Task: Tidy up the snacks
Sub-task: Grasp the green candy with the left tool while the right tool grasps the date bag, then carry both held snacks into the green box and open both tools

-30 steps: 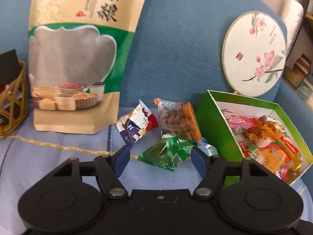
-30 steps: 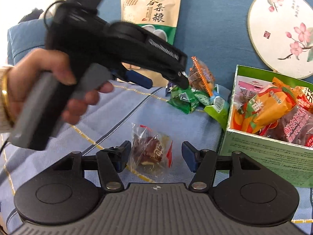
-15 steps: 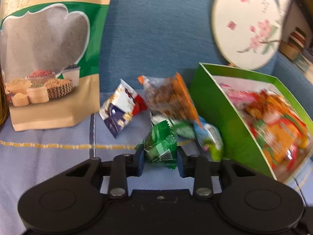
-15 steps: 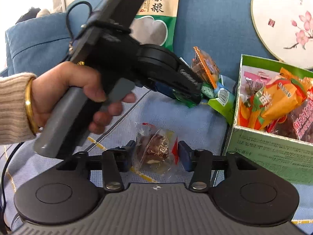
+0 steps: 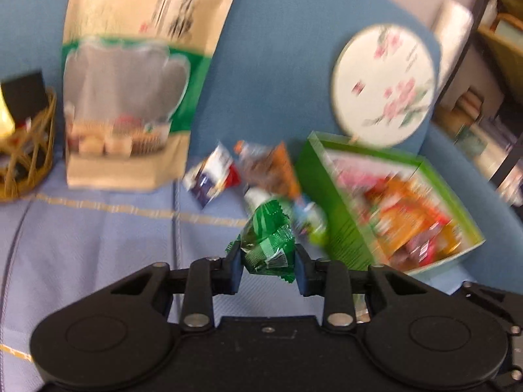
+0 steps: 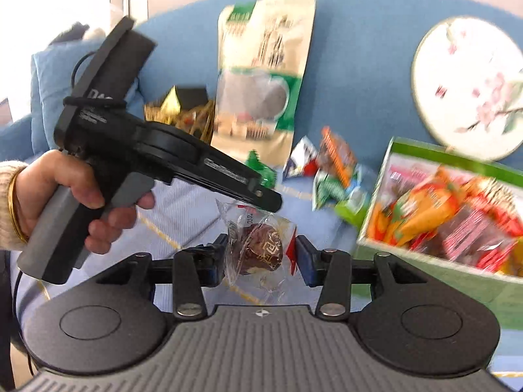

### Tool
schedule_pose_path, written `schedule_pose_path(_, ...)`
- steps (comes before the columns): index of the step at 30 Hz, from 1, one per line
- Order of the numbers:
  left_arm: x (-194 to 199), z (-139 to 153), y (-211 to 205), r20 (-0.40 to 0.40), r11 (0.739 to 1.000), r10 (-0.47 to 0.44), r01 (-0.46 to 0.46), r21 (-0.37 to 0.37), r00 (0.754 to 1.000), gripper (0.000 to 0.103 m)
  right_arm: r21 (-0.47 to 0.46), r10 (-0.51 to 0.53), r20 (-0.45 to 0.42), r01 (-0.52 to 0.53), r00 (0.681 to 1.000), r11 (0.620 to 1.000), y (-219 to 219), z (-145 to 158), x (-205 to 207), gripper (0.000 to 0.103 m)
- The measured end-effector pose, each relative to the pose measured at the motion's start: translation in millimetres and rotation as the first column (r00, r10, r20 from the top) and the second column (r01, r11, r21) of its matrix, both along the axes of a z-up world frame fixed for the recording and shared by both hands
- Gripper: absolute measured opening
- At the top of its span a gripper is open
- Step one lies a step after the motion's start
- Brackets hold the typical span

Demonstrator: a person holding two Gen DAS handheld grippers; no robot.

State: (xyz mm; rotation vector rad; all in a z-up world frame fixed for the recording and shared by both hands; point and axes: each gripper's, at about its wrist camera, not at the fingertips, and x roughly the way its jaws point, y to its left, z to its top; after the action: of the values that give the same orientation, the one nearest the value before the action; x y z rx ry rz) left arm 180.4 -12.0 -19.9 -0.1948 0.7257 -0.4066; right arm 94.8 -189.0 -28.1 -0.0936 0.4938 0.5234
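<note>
Left jaws: we have the left gripper (image 5: 268, 259) closed on a green wrapped candy (image 5: 268, 243), its two fingers pressing the crinkled wrapper from either side; the candy sits raised above the striped blue cloth (image 5: 98, 228).
Right jaws: we have the right gripper (image 6: 260, 256) clamped on a clear-wrapped brown sweet (image 6: 261, 250), with the wrapper's loose ends sticking out above and below the fingers.
Left hand: in the right wrist view we see the left hand (image 6: 70, 202) wrapped around the grey handle, with a gold bangle at the wrist; the left tool's tip lies just above the brown sweet.
Green box (image 5: 313, 179): we see it to the right of both grippers, open-topped and packed with orange, red and pink snack packets.
Loose snacks: an orange-edged packet (image 5: 271, 170), a white, blue and red packet (image 5: 210, 178) and a pale green-tipped packet (image 5: 310, 222) lie together on the cloth, just left of the box.
Backdrop: a tall grain pouch (image 5: 130, 98) and a round flower-painted fan (image 5: 384, 85) lean on the blue cushion (image 5: 278, 65); a woven basket (image 5: 29, 163) stands at far left.
Sharpness: both views are smeared, so we cannot read any print.
</note>
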Motion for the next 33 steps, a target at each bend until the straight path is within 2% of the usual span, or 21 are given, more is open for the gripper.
schedule_pose_path(6, -4, 47, -40, 0.063, 0.995, -0.07, 0.074, -0.069, 0.996, 0.039, 0.09, -0.138, 0.098, 0.13, 0.985, 0.987, -39, 24, 0, 0.075)
schedule_pose_path(8, -1, 53, -56, 0.07, 0.992, -0.085, 0.091, -0.091, 0.994, 0.04, 0.106, -0.195, 0.137, 0.182, 0.971, 0.978, -53, 29, 1, 0.075)
schedule_pose_path(13, 12, 64, -100, 0.101, 0.987, -0.122, 0.131, -0.089, 0.987, 0.04, 0.124, -0.311, 0.165, 0.294, 0.936, 0.948, -84, 33, 7, 0.075)
schedule_pose_path(16, 20, 66, -119, 0.124, 0.989, -0.118, 0.127, -0.069, 0.985, 0.04, 0.093, -0.404, 0.195, 0.393, 0.894, 0.915, -101, 32, 13, 0.075)
schedule_pose_path(19, 32, 62, -137, 0.128, 0.992, -0.117, 0.122, -0.032, 0.985, 0.04, 0.059, -0.505, 0.212, 0.505, 0.837, 0.861, -119, 25, 26, 0.075)
schedule_pose_path(21, 37, 56, -145, 0.123, 0.993, -0.116, 0.119, -0.017, 0.986, 0.04, 0.059, -0.556, 0.222, 0.558, 0.801, 0.828, -130, 25, 35, 0.075)
schedule_pose_path(24, 47, 46, -155, 0.103, 0.993, -0.114, 0.116, -0.014, 0.988, 0.042, 0.087, -0.591, 0.257, 0.591, 0.764, 0.802, -140, 26, 40, 0.076)
schedule_pose_path(25, 51, 42, -159, 0.099, 0.993, -0.119, 0.12, -0.001, 0.988, 0.046, 0.098, -0.598, 0.261, 0.596, 0.758, 0.797, -143, 24, 45, 0.076)
schedule_pose_path(27, 56, 34, -164, 0.091, 0.991, -0.137, 0.136, 0.018, 0.986, 0.073, 0.092, -0.607, 0.265, 0.607, 0.749, 0.789, -148, 14, 53, 0.082)
schedule_pose_path(28, 57, 30, -163, 0.089, 0.991, -0.132, 0.131, 0.016, 0.987, 0.103, 0.061, -0.611, 0.247, 0.618, 0.752, 0.784, -148, 7, 59, 0.084)
schedule_pose_path(29, 55, 27, -161, 0.094, 0.995, -0.103, 0.102, 0.015, 0.99, 0.103, 0.019, -0.617, 0.21, 0.628, 0.759, 0.778, -148, 1, 62, 0.103)
schedule_pose_path(31, 50, 23, -155, 0.12, 1.0, -0.024, 0.023, 0.01, 0.993, 0.103, -0.04, -0.63, 0.183, 0.646, 0.755, 0.762, -148, -8, 69, 0.103)
schedule_pose_path(33, 50, 20, -152, 0.111, 0.999, -0.034, 0.031, 0.031, 0.993, 0.103, -0.048, -0.616, 0.211, 0.637, 0.759, 0.769, -143, -5, 66, 0.103)
